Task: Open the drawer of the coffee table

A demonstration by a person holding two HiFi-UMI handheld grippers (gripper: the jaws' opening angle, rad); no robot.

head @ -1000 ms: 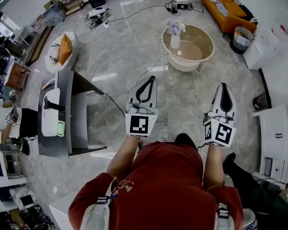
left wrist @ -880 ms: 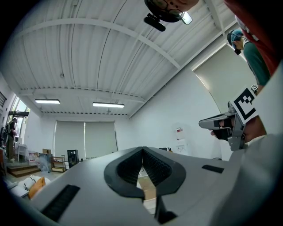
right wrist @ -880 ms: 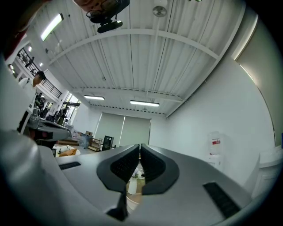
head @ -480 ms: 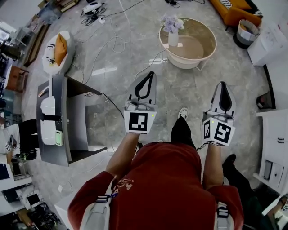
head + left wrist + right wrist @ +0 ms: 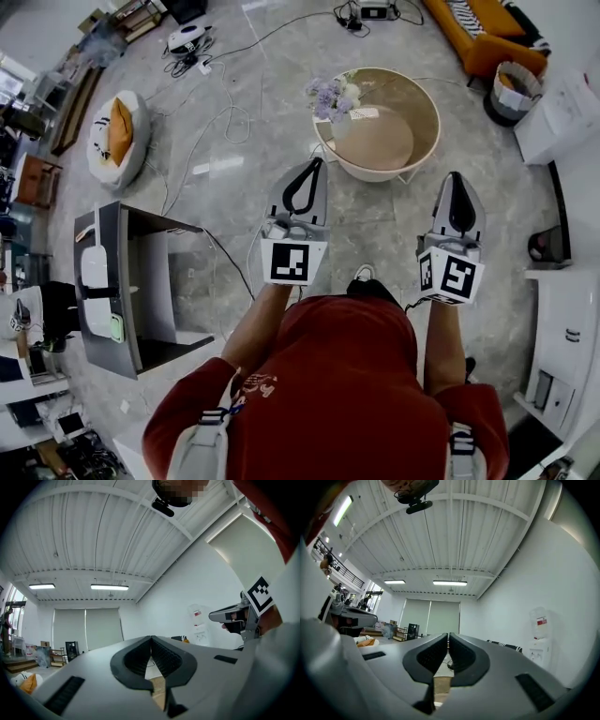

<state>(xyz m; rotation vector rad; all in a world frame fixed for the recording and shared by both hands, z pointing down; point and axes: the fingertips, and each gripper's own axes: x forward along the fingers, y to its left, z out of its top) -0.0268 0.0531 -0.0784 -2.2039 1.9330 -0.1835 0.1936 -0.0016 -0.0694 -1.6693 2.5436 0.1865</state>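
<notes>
Beige and round, the coffee table (image 5: 417, 101) is sitting on the grey stone floor (image 5: 234, 197) ahead of the person, with a vase of flowers (image 5: 330, 96) standing at its left edge. The left gripper (image 5: 316, 163) is pointing level towards the near-left rim and looks the nearer. The right gripper (image 5: 456, 178) is aiming just past the table's right side. Both are keeping their jaws together on nothing. No drawer front is showing from above, so finding it likely calls for a lower reach at the table's side.
</notes>
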